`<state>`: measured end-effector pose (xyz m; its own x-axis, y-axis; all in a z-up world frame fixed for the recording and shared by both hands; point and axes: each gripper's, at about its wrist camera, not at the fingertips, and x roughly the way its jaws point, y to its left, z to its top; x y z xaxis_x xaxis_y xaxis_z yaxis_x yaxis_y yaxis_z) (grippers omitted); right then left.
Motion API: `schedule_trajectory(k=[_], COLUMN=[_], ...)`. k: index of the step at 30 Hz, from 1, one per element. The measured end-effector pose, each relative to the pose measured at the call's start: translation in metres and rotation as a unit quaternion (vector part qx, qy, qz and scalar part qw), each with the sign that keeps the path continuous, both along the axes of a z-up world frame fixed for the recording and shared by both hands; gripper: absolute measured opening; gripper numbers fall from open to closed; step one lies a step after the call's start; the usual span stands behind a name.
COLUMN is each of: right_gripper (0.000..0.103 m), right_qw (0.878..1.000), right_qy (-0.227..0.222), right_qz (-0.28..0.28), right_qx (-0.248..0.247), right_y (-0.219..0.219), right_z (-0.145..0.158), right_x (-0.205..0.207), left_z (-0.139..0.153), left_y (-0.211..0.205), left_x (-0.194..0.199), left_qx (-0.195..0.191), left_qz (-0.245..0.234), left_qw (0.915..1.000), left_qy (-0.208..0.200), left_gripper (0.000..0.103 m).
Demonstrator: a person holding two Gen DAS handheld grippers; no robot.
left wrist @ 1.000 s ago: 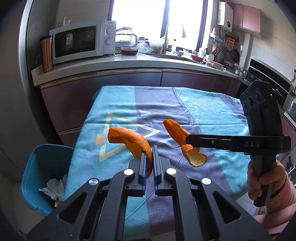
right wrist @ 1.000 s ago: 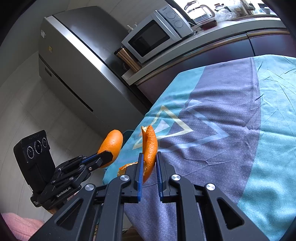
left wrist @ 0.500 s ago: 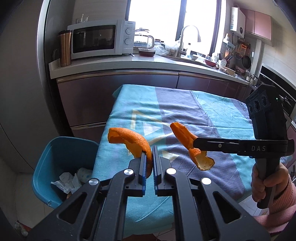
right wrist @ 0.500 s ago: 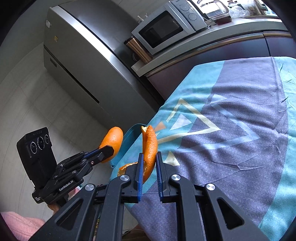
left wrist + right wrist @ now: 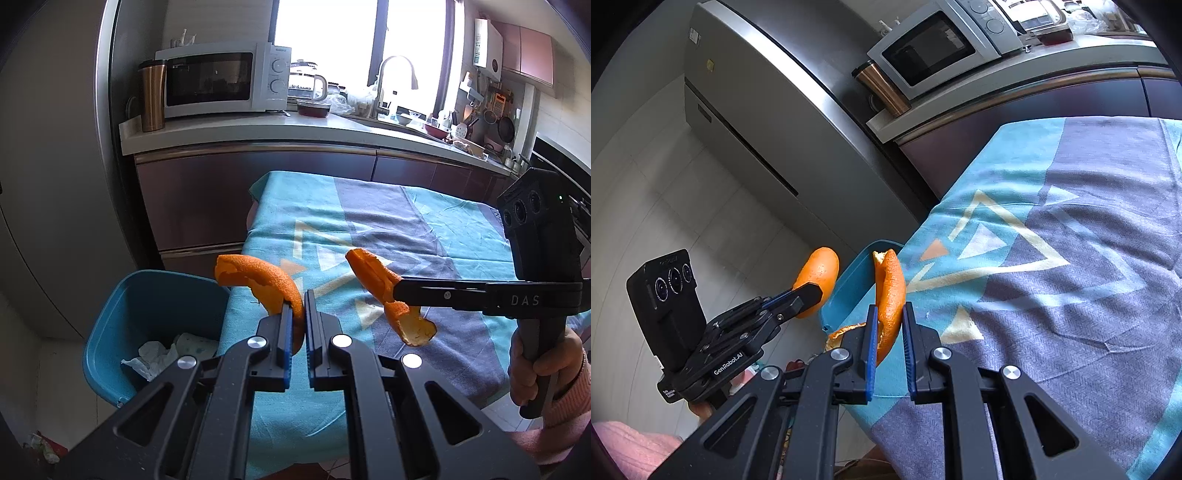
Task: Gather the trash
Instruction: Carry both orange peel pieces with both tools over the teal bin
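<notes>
My left gripper (image 5: 300, 306) is shut on a curved orange peel (image 5: 258, 278), held at the table's left edge beside the blue trash bin (image 5: 110, 328). That peel (image 5: 818, 275) and the left gripper (image 5: 809, 291) also show in the right wrist view, out past the table's edge. My right gripper (image 5: 888, 314) is shut on a second, longer orange peel (image 5: 891, 288), held above the tablecloth near the same edge. From the left wrist view this second peel (image 5: 384, 295) hangs from the right gripper (image 5: 397, 291), which a hand in a pink sleeve (image 5: 535, 369) holds.
The bin holds crumpled white paper (image 5: 155, 356). The table wears a teal and purple cloth (image 5: 406, 229) with triangle prints. Behind it run a counter (image 5: 258, 136) with a microwave (image 5: 218, 79) and a copper tumbler (image 5: 151, 98). A steel fridge (image 5: 768, 122) stands left of the bin.
Both grippers have carried their peels leftward toward the table's edge. The bin has come further into view and sits closer to the left gripper.
</notes>
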<state>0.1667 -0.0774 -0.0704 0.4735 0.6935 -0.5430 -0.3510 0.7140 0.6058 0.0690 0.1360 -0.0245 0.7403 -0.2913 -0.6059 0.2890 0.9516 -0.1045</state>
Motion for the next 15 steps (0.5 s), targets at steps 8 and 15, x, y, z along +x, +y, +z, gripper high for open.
schedule_trajectory(k=[8, 15], right_gripper=[0.012, 0.012], right_qw=[1.0, 1.0], right_qy=[0.002, 0.003], right_qz=[0.01, 0.021], right_qx=[0.001, 0.002], right_y=[0.012, 0.022], right_z=[-0.001, -0.001], right_x=[0.005, 0.009], left_z=[0.002, 0.003], left_y=[0.014, 0.024], left_x=[0.001, 0.001], left_qx=[0.003, 0.004], left_qz=[0.013, 0.023], left_qw=[0.9999, 0.9997], left_qy=[-0.004, -0.005], left_gripper=[0.006, 0.006])
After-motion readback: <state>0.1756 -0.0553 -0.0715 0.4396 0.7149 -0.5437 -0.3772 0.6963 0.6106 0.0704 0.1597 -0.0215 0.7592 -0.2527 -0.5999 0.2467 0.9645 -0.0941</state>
